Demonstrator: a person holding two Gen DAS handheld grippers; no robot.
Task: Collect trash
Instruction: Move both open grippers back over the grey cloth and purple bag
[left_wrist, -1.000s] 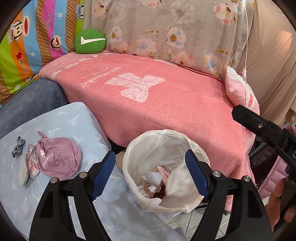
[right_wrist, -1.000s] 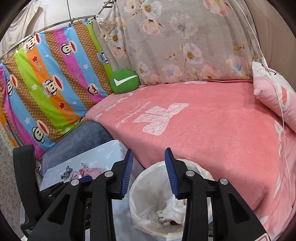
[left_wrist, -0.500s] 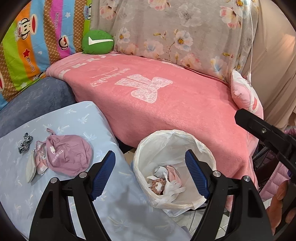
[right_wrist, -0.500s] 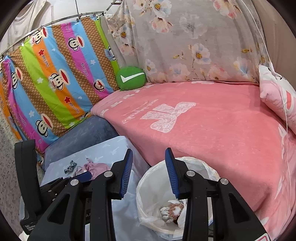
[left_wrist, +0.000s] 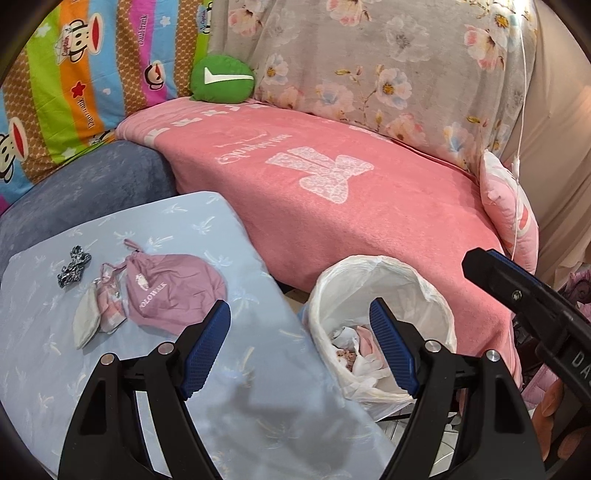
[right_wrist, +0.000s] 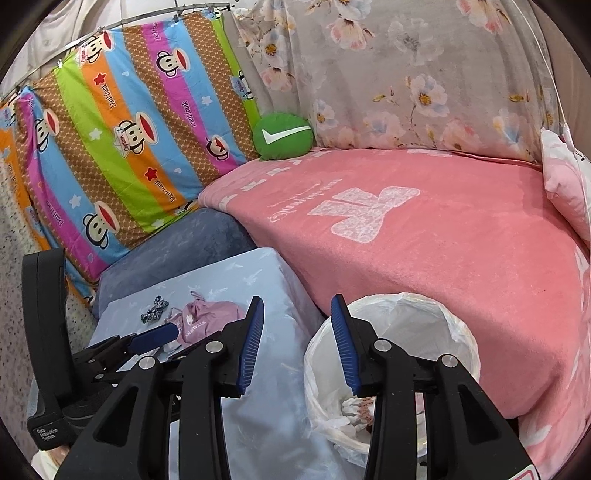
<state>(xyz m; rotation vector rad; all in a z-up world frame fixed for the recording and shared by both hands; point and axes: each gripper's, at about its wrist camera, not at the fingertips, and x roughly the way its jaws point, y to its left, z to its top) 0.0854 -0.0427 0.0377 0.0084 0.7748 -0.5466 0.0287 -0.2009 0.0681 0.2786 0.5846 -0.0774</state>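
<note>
- Hovering open and empty: left gripper, right gripper.
- Scraps lying ahead-left on blue sheet; left gripper sitting nearer, bin at right.

Right gripper: jaws parted, nothing between the blue pads, hovering over the gap between the pale blue cushion and the white-lined trash bin. Crumpled trash lies in the bin bottom. Left gripper sits low at left, above a pink pouch and a dark patterned scrunchie on the cushion.
</note>
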